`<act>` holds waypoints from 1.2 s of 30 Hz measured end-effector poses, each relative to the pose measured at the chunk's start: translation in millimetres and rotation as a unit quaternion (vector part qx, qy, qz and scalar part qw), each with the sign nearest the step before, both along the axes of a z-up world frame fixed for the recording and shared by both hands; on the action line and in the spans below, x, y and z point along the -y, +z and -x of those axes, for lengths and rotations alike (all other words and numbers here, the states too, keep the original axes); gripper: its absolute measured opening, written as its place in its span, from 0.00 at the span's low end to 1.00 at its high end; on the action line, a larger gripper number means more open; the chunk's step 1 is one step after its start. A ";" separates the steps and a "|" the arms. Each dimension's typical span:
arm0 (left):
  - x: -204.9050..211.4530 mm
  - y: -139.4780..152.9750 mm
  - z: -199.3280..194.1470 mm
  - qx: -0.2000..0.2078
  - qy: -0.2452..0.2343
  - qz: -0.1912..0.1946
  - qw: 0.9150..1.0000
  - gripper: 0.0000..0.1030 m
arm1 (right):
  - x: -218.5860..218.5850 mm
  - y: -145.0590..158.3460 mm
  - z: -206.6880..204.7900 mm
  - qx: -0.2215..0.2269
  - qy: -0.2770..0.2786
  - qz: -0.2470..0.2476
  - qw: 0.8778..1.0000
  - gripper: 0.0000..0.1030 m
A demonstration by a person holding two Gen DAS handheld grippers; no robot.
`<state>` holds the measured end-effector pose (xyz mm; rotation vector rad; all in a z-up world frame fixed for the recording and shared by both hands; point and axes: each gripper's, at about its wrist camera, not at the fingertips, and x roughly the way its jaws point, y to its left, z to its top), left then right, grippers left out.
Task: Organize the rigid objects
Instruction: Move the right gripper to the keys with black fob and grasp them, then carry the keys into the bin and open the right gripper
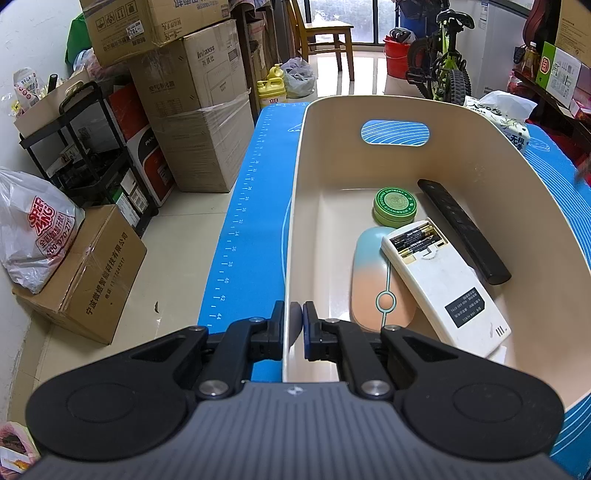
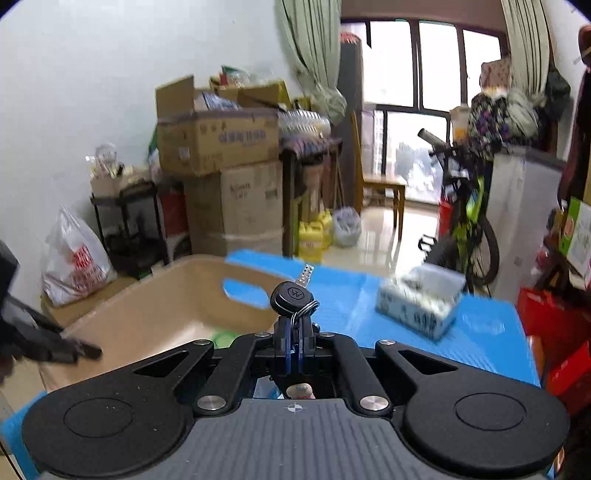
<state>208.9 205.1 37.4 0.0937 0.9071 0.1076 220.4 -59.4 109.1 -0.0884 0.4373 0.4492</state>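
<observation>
My left gripper (image 1: pixel 293 314) is shut on the near rim of a beige plastic bin (image 1: pixel 295 184) that stands on a blue mat (image 1: pixel 240 236). Inside the bin lie a green round tin (image 1: pixel 394 206), a black remote (image 1: pixel 463 230), a white remote (image 1: pixel 443 284) with its battery bay showing, and a pastel blue-and-peach mouse (image 1: pixel 373 280). My right gripper (image 2: pixel 294 325) is shut on a key (image 2: pixel 291 295) with a black head and a wire ring. It holds the key up in the air, right of the bin (image 2: pixel 155 295), blade pointing away.
A tissue pack (image 2: pixel 421 306) lies on the mat (image 2: pixel 343 295) beyond the bin. Stacked cardboard boxes (image 1: pixel 192 110), a black rack (image 1: pixel 92 147) and a plastic bag (image 1: pixel 37 236) crowd the floor to the left. A green bicycle (image 1: pixel 443 62) and a wooden chair (image 1: pixel 325 33) stand further back.
</observation>
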 end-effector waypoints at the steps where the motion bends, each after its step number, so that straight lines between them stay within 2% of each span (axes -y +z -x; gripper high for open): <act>1: 0.0 0.0 0.0 0.000 0.000 0.000 1.000 0.10 | -4.4 5.4 -0.1 0.005 0.005 -0.001 1.000 0.13; 5: 0.0 -0.1 0.0 0.000 0.000 0.000 1.000 0.10 | -26.7 21.9 -1.9 0.019 0.030 -0.006 0.999 0.13; 10: 0.0 0.0 0.0 0.000 -0.001 -0.001 1.000 0.10 | -56.9 25.2 -6.7 0.015 0.062 -0.013 0.998 0.13; 19: 1.0 0.1 0.7 -0.001 0.001 -0.002 1.000 0.10 | -103.5 -14.4 -26.7 -0.054 0.083 0.039 0.994 0.13; 27: 0.6 0.2 1.4 0.000 0.002 0.000 1.000 0.10 | -124.5 -47.4 -44.6 -0.130 0.094 0.087 0.983 0.13; 36: 0.1 0.9 -0.1 -0.002 0.001 -0.002 1.000 0.10 | -125.3 -51.9 -50.4 -0.148 0.086 0.089 0.981 0.13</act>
